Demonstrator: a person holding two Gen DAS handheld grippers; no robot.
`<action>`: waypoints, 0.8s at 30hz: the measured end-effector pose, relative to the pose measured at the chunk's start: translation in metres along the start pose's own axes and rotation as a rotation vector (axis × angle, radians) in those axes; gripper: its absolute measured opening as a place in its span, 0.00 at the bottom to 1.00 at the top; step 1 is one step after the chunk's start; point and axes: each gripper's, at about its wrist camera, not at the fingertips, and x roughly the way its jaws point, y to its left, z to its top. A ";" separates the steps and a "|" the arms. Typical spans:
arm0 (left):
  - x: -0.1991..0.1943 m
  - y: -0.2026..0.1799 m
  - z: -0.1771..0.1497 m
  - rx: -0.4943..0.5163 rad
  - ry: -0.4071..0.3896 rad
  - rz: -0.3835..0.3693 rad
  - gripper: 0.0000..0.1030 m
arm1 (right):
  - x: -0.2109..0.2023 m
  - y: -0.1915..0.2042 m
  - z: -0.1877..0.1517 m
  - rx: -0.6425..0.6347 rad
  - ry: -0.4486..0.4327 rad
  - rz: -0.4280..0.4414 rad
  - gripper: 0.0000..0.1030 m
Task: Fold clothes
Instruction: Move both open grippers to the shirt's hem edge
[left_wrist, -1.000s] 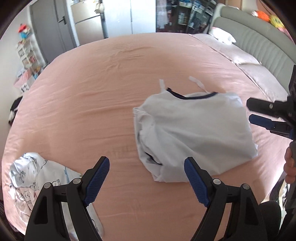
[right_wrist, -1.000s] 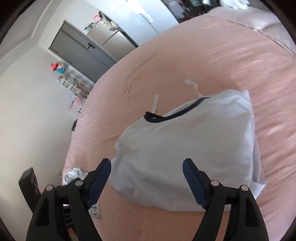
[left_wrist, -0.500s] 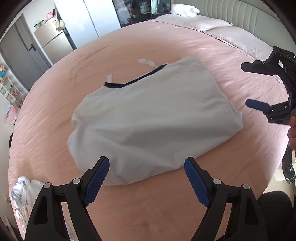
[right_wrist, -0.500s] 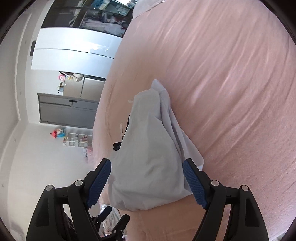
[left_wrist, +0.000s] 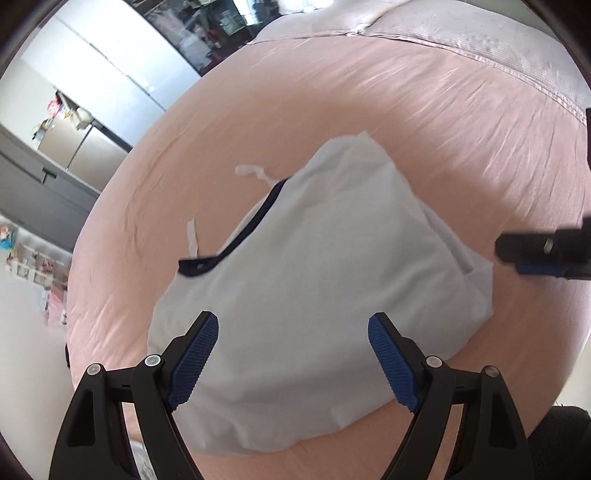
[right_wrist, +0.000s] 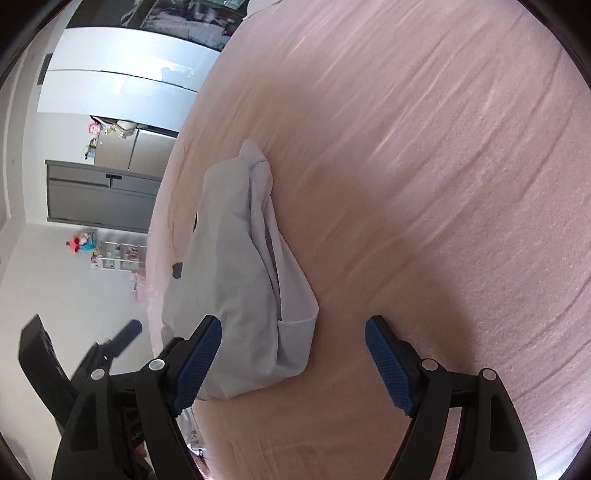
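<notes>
Left gripper (left_wrist: 293, 363): fingers (left_wrist: 194, 363) standing wide apart, holding nothing, hovering over the near edge of the shirt (left_wrist: 314, 306).

Right gripper (right_wrist: 293, 363): fingers (right_wrist: 388, 369) spread wide, gripping nothing; the left finger is sitting over the shirt's (right_wrist: 243, 280) near corner, the right finger over bare sheet beside the shirt. In the left view it is showing at the shirt's right side (left_wrist: 546, 254), just apart from the cloth.

Shirt: pale, folded into a thick bundle, lying on the bed (left_wrist: 461, 129); dark neck trim (left_wrist: 240, 236) and two white straps (left_wrist: 255, 171) are showing along its far-left edge; layered folds are showing along its right edge.

Bed: pink sheet, lightly creased, lying all around the shirt.

Cabinet (right_wrist: 99, 192): grey, standing beyond the shirt, off the bed.
</notes>
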 end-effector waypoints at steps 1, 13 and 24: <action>-0.002 0.002 0.003 -0.005 -0.007 -0.002 0.81 | 0.001 0.001 0.000 -0.006 0.004 -0.005 0.78; -0.004 0.094 -0.047 -0.407 0.037 -0.052 0.81 | -0.004 -0.011 -0.006 0.020 0.016 0.025 0.78; 0.011 0.148 -0.098 -0.553 0.102 -0.065 0.81 | 0.004 -0.003 -0.007 0.044 0.001 -0.003 0.78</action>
